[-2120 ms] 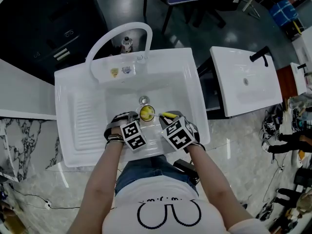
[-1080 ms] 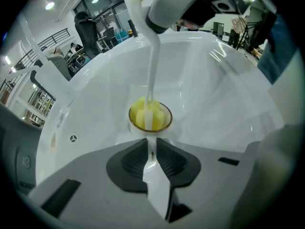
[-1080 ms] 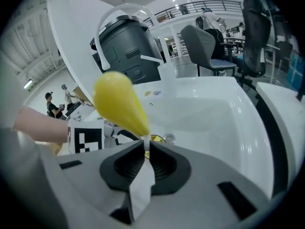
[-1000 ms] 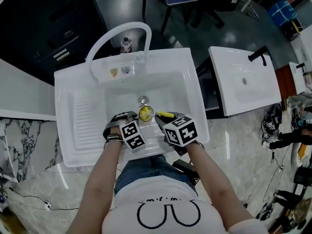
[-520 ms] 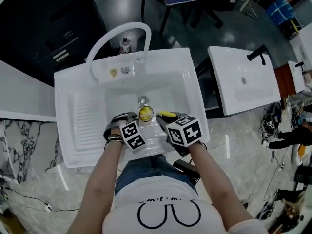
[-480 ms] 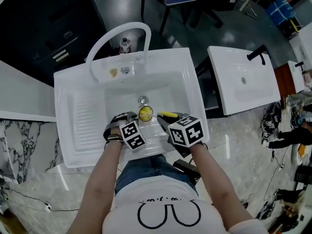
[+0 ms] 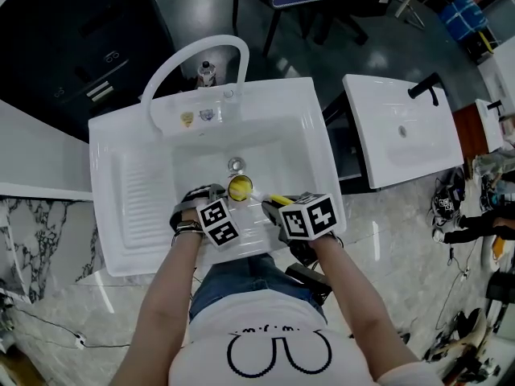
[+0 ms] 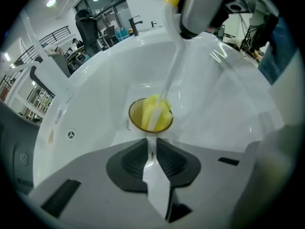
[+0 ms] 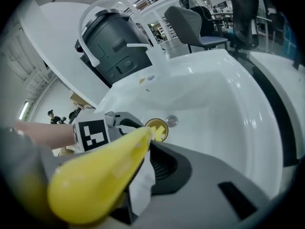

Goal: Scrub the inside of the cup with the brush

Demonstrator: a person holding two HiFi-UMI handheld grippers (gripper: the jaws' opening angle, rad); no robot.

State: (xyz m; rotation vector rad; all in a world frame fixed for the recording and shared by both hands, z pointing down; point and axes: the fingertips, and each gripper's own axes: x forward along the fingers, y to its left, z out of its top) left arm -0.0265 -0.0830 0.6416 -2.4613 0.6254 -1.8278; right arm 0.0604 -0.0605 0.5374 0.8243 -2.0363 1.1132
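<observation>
Dim, fisheye-warped edges, blurred foreground

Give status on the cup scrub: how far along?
Done: left gripper holds the cup in the sink; right gripper grips the brush. In hand: its yellow sponge head sits inside the cup, mid-scrub. Left: pulling the brush out; cleanliness can't be judged.

The far half of the sink [image 7: 318, 147] lies free, from the cup [image 7: 240, 187] back to the arched faucet [image 7: 213, 41] – so does the ribbed board [image 7: 143, 195] at left. At the near wall the left hand-held gripper [image 8: 151, 147] and right hand-held gripper [image 9: 145, 149] stand close together, and the brush [image 8: 167, 82] fills the cup's mouth.
</observation>
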